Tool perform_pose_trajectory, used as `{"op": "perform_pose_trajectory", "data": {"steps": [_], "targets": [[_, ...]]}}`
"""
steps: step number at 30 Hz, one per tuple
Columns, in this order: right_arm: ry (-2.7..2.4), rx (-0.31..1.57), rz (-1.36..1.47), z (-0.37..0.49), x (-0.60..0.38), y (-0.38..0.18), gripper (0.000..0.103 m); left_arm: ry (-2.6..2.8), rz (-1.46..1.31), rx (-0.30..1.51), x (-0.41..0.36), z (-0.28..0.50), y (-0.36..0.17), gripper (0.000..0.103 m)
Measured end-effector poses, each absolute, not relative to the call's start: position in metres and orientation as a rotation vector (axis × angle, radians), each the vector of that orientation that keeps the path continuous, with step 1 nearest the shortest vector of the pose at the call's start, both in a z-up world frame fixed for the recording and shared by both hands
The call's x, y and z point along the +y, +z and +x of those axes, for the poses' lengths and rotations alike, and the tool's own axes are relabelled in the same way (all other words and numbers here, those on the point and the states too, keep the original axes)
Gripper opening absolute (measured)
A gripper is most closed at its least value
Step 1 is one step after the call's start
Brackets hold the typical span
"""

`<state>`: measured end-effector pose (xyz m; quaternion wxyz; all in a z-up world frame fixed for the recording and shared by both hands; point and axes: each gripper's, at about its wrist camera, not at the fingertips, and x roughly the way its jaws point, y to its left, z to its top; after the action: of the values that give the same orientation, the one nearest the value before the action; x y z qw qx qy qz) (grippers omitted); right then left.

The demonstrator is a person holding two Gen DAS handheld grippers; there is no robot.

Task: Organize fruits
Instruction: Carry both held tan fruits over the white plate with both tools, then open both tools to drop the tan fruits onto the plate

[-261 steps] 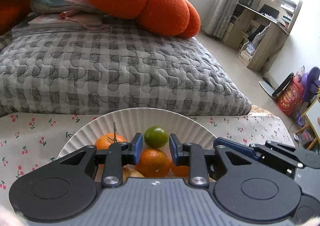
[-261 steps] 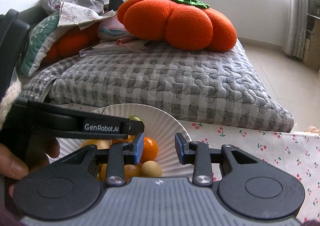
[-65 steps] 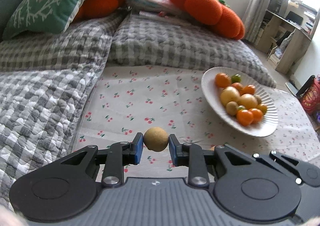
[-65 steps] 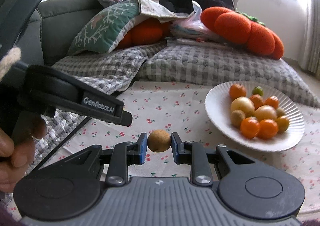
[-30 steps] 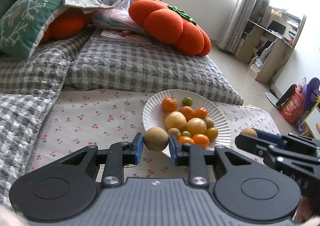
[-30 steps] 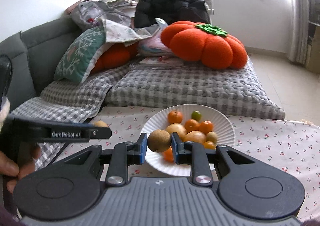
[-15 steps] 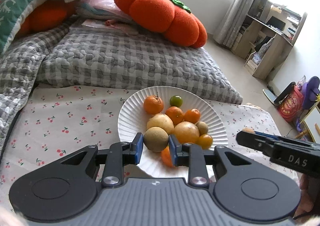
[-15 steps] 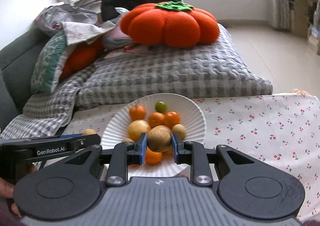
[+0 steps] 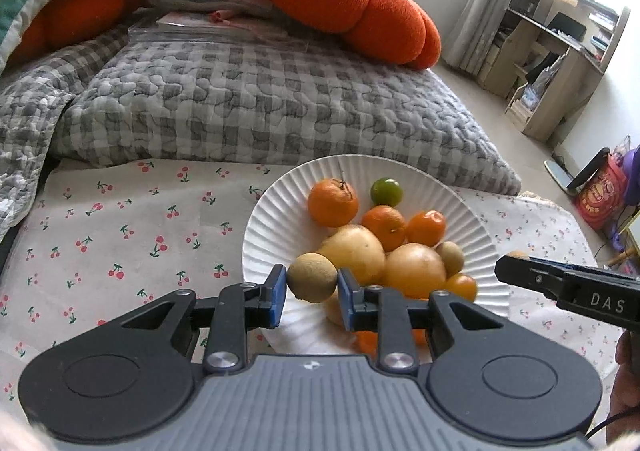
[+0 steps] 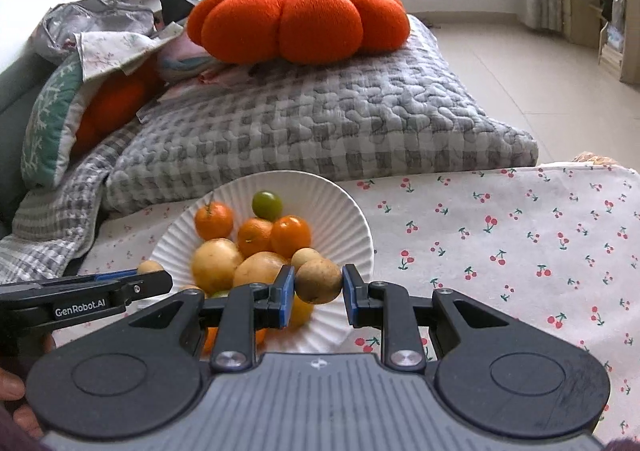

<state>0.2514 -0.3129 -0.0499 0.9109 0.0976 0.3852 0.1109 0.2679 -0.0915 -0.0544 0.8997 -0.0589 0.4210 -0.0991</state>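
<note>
From the left wrist view, the left tool (image 9: 311,295) is clamped on a brown round fruit (image 9: 312,278), carried over the near left part of the white ridged plate (image 9: 272,223), where oranges (image 9: 333,202), a green lime (image 9: 386,191) and two large yellow fruits (image 9: 415,270) are already heaped. The step in hand looks like delivery: the next move likely calls for lowering into the bare near-left part of the plate and parting the pads gently so nothing rolls. The plate sits on a cherry-print cloth (image 9: 120,235) over the counter, with a grey checked quilt (image 9: 256,103) and an orange pumpkin cushion (image 9: 340,7) behind, and shelving by a curtained window. From the right wrist view, the right tool (image 10: 318,294) likewise grips a second brown fruit (image 10: 319,280), held over the plate's (image 10: 340,211) near right rim; it needs an opening beside the heap. Pale floor tiles run off to the right.
</note>
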Motion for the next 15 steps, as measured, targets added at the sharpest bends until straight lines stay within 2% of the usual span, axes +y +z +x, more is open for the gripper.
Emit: {"op": "perform_pose_trajectory", "data": {"steps": [15], "targets": [[0.213, 0.806, 0.204, 0.260, -0.311, -0.061, 0.023, -0.203, -0.112, 0.876, -0.092, 0.280, -0.065, 0.022]]}}
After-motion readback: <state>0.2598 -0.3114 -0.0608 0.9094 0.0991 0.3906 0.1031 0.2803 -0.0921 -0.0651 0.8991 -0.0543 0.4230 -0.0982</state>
